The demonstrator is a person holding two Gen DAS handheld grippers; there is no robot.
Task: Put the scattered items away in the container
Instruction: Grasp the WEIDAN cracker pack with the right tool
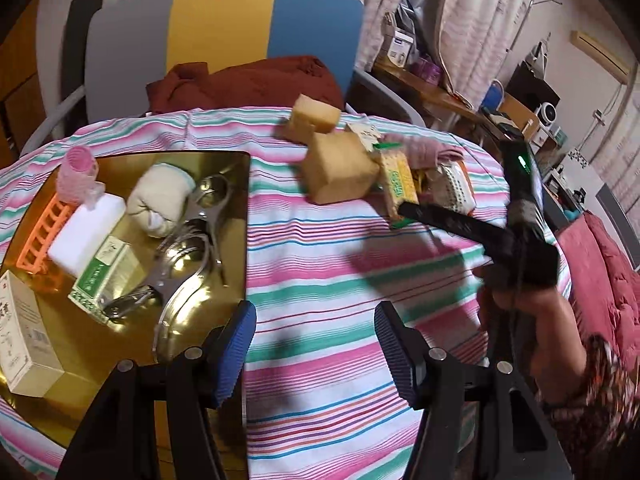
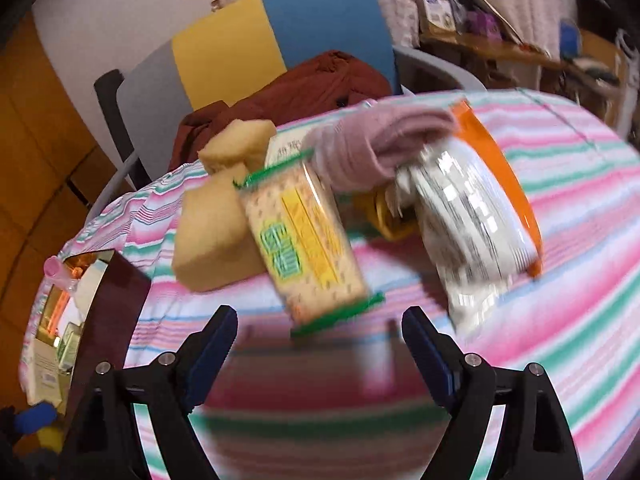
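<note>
Left side of the striped tablecloth: gold tray already holds a pink ribbed cup, an orange rack, a white block, a green-and-white box, a rolled cream cloth, metal spoons and a tall white carton at the near left edge.

My left gripper hangs just over the tray's right edge, blue pads spread wide, nothing between them.

Centre of the table, well apart from the tray: two tan sponges, one propped on the other. Touching them on the right, a cracker pack with green seals, lying tilted.

Right of that: a pink knit glove resting partly on the pack, then a silver-and-orange pouch.

My right gripper sits low, near the cracker pack, jaws apart and empty. Right wrist view is motion-blurred; contact cannot be judged.
</note>
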